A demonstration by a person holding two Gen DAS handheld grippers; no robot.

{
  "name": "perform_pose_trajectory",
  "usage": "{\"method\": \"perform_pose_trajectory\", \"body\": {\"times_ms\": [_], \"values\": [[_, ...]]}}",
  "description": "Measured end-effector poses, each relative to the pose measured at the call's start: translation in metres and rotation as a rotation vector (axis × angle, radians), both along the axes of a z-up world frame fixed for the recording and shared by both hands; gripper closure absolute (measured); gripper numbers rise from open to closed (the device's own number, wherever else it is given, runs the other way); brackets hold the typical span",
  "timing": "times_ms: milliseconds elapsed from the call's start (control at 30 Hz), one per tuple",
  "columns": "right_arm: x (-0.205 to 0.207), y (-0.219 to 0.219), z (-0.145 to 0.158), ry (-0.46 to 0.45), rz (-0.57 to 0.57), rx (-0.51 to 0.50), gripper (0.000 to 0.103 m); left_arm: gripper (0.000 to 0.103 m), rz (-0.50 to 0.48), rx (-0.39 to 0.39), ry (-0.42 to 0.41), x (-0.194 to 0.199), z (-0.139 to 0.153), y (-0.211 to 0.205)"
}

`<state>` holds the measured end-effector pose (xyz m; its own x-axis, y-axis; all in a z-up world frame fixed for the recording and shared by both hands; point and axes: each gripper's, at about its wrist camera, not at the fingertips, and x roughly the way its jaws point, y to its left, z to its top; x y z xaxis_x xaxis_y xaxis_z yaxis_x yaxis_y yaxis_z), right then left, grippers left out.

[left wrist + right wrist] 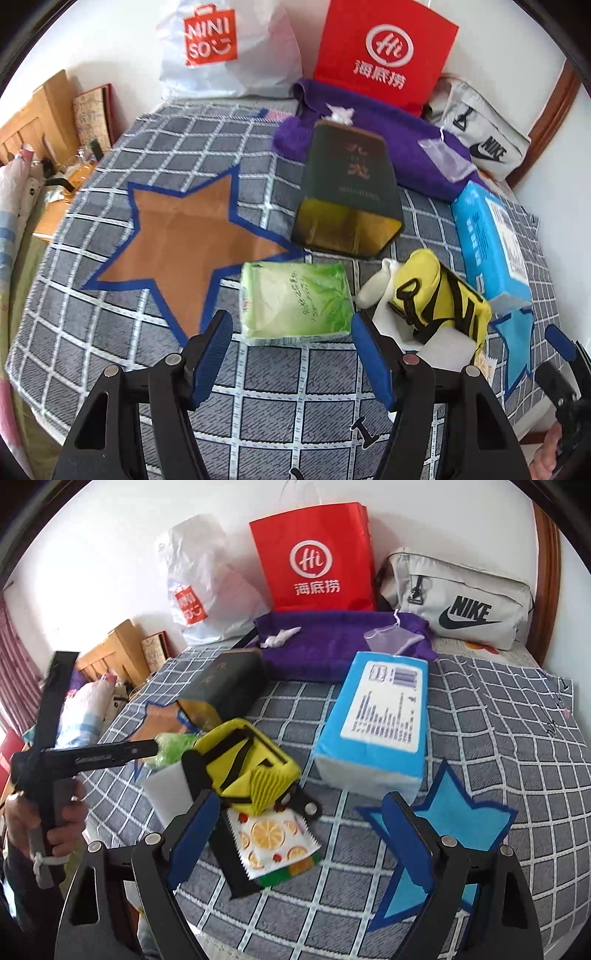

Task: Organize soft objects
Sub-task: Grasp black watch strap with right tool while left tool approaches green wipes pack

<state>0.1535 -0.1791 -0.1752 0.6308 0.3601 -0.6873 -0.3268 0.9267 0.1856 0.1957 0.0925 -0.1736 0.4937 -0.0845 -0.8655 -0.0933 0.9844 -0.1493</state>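
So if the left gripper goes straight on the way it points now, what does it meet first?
Probably the green tissue pack, lying just ahead of the open left gripper on the checked bedcover; depth is unclear.

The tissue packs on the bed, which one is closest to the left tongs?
The green tissue pack, lying just ahead of the open left tongs beside the brown star. The blue tissue pack is larger and sits farther off to the right.

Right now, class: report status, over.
Both grippers open, left, right. Green tissue pack ahead of left, untouched. Yellow pouch crowds it.
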Motion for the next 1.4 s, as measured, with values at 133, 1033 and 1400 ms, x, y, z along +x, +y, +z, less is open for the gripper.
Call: {"method": "perform_pose_trajectory", "body": {"times_ms": [133, 1033, 1400], "values": [[-0.010, 0.003, -0.008, 0.001, 0.031, -0.010, 0.013, 0.034, -0.019, 0.013, -0.007, 0.003, -0.010, -0.006], [-0.009, 0.085, -0.045, -0.031, 0.305, -0.151, 0.085, 0.025, -0.017, -0.026, -0.033, 0.011, -0.026, 0.024], [-0.027, 0.071, -0.033, -0.016, 0.279, -0.110, 0.084, 0.027, -0.008, -0.048, -0.046, -0.002, -0.025, 0.029]]}}
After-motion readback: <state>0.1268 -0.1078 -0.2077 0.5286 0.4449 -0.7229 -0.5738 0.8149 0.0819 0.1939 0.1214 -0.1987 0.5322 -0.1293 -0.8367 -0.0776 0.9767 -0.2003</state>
